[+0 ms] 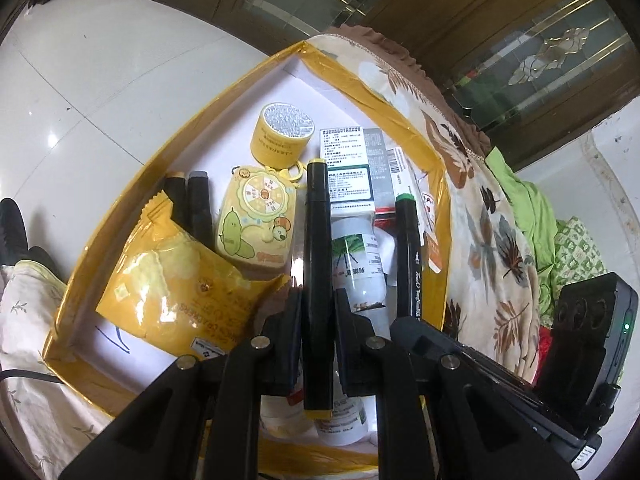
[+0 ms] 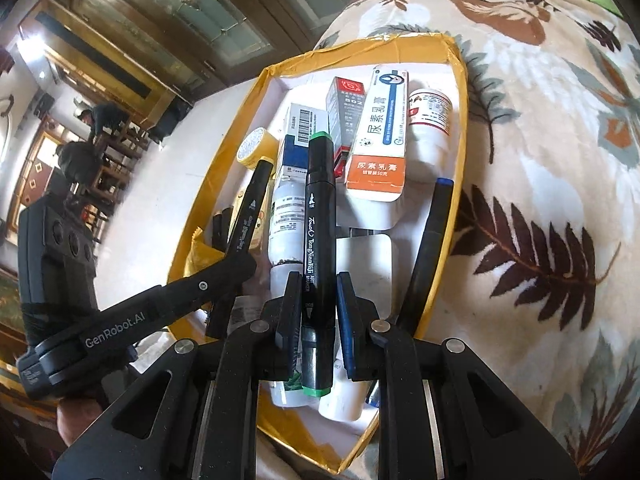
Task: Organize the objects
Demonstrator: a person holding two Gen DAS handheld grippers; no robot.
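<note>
Progress check, both wrist views. Box point(image 1: 256, 92) w/ yellow taped rim sits on the leaf-print blanket point(image 1: 480, 208) and is already well filled, so I judge the sorting mostly done.

Left side of box: orange snack pack point(image 1: 176, 292), two dark markers point(image 1: 192, 208) lying side by side, yellow cartoon pouch point(image 1: 256, 228), yellow round tin point(image 1: 282, 134). Centre/right: white cartons, white bottle point(image 1: 360, 264), orange-and-white ointment carton point(image 2: 380, 136), red-grey 502 carton point(image 2: 348, 116), second white bottle point(image 2: 430, 128). Blue-capped marker point(image 2: 432, 240) leans along the right wall.

Left gripper point(image 1: 318, 312): fingers narrow, clamped on the yellow-capped marker point(image 1: 318, 240), which points fwd over the box middle. Right gripper point(image 2: 318, 308): fingers narrow too, clamped on the green-capped marker point(image 2: 320, 220), held above the bottles.

Both held markers are above the contents, not yet set down. Remaining, as far as I can see: place these two, prob. w/ the other markers. Left-side pair has little free floor beside it; the pouch is close. No loose items visible on the blanket around the box, but view there is partial, so can't rule out more.
</note>
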